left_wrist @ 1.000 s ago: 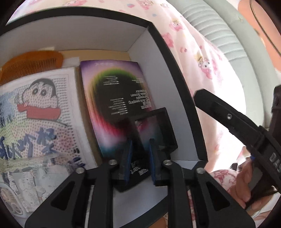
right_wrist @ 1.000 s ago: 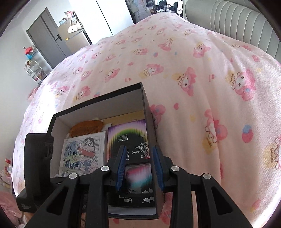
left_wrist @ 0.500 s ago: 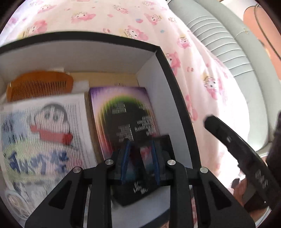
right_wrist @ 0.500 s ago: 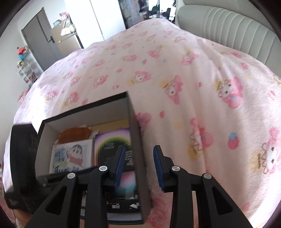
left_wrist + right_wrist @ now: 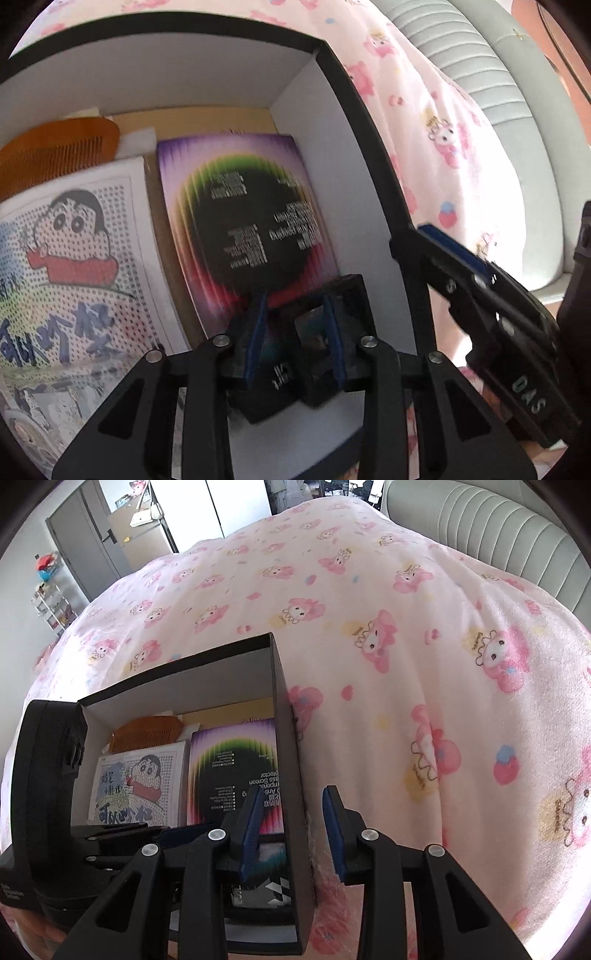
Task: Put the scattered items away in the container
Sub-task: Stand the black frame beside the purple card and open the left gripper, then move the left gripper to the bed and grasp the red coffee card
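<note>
A: Where is the small black box (image 5: pixel 295 350)?

B: Inside the container (image 5: pixel 332 147), near corner, just beside the screen-protector pack (image 5: pixel 243 229). The left gripper (image 5: pixel 295 339) straddles it; its jaws have just been opening, pads off it.

A: The right gripper (image 5: pixel 291 834)?

B: Jaws narrowly parted, empty, astride the container's right wall over the bed (image 5: pixel 406 627).

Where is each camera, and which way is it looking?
Left wrist: on the left gripper, looking down into the box; its jaws, just opening, straddle a small black case.
Right wrist: on the right gripper, looking over the box's wall and the blanket; its jaws stand apart.
Both show: box, comb, cartoon card.
</note>
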Demonstrator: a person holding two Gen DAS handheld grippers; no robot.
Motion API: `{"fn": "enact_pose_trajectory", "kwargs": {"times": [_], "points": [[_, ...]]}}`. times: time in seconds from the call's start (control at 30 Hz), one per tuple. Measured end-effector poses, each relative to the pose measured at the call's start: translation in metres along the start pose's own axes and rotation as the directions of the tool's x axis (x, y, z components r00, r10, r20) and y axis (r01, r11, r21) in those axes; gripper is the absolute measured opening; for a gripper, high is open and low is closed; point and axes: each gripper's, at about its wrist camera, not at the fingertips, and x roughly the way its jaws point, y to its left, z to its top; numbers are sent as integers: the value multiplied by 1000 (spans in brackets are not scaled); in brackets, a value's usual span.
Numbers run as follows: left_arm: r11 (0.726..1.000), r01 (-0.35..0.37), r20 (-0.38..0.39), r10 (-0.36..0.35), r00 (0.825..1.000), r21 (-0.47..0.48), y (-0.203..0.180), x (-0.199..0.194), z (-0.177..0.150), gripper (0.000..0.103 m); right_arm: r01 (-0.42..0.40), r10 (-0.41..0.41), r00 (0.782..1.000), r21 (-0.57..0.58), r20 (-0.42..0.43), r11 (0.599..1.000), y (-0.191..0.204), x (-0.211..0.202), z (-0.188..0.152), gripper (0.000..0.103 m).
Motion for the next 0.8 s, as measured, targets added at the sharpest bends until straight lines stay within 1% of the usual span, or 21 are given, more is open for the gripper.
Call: {"fn": "enact_pose_trajectory", "kwargs": {"times": [0.03, 0.13, 0.17, 0.2, 0.23, 0.3, 0.37, 0.43, 0.5, 0.6, 0.73, 0.8], "points": [[1000, 6, 3, -6, 1000, 5, 0, -1, -1, 36, 6, -6, 1000, -1, 6, 1000, 0, -1, 0, 29], [1000, 24, 19, -24, 1000, -3, -1, -3, -1, 37, 35, -35, 999, 2, 22, 999, -2, -4, 1, 30], [1000, 22, 33, -22, 999, -8, -1, -5, -1, 37, 43, -43, 999, 3, 24, 999, -2, -5, 1, 32], [1000, -4, 71, 5, 997, -2, -2, -12, -3, 38, 47, -47, 999, 6, 26, 999, -2, -6, 1, 33], [999, -33, 111, 32, 993, 7, -5, -18, -5, 39, 49, -49, 998, 6, 30, 999, -2, -7, 1, 33], [995, -96, 198, 89, 976, 27, -11, -35, -13, 39, 62, -61, 997, -6, 41, 998, 1, -11, -1, 34], [992, -117, 249, 102, 963, 48, -20, -48, -20, 39, 71, -69, 995, -23, 66, 997, 6, -19, -2, 38], [987, -149, 288, 124, 950, 65, -29, -58, -28, 39, 93, -90, 991, -28, 95, 995, 9, -28, -5, 39], [983, -169, 308, 138, 941, 77, -40, -60, -31, 39, 97, -93, 989, -30, 116, 995, 11, -36, -9, 39], [980, -170, 306, 131, 943, 104, -44, -65, -46, 39, 91, -88, 987, -13, 135, 996, 13, -49, -21, 39], [963, -213, 319, 151, 936, 167, -55, -75, -75, 37, 92, -92, 985, 6, 147, 996, 20, -68, -49, 39], [958, -220, 331, 150, 932, 183, -55, -92, -94, 37, 77, -76, 985, 0, 157, 997, 25, -78, -60, 39]]}}
